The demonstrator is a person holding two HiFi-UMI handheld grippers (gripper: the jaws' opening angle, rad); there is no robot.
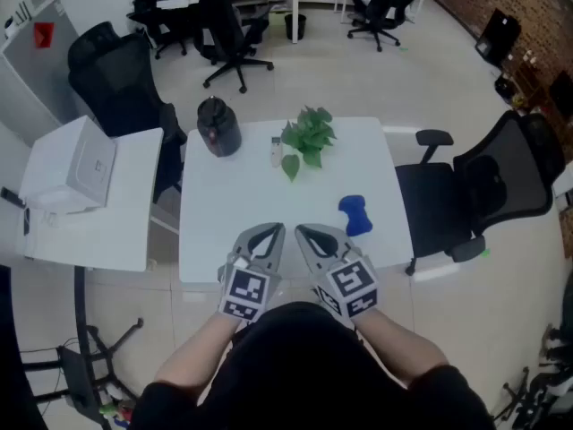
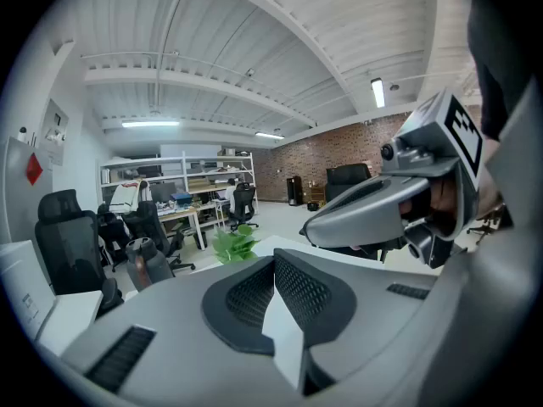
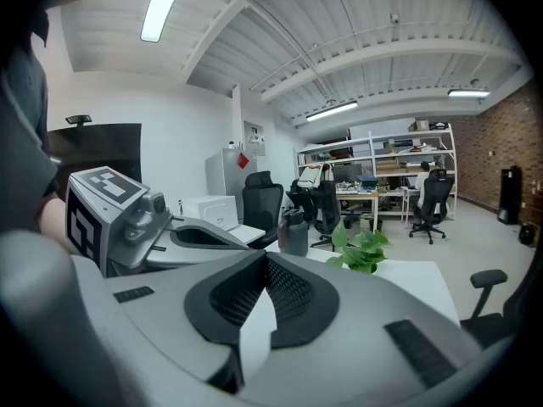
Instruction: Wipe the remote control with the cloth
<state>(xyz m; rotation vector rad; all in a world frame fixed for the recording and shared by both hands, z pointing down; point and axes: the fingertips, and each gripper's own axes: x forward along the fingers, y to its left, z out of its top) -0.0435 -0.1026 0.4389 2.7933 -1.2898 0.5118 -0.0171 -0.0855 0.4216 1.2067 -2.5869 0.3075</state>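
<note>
A: How do the two tools stand?

B: The left gripper [image 1: 274, 230] has its jaws fully together, with nothing between them. The right gripper [image 1: 303, 232] is the same: jaws pressed together, nothing held. Both are side by side over the near edge of the white table [image 1: 224, 213], close to the person's body, pointing a little downward.

A: And where is the cloth?

B: The blue cloth [image 1: 354, 215] lies crumpled on the table, on the right side, just ahead of the right gripper and apart from it. Further back stands a green plant [image 1: 309, 137], with a small pale object [image 1: 276, 150] just beside it, too small to tell what it is. A dark jug [image 1: 218, 126] stands at the far left corner.
</note>
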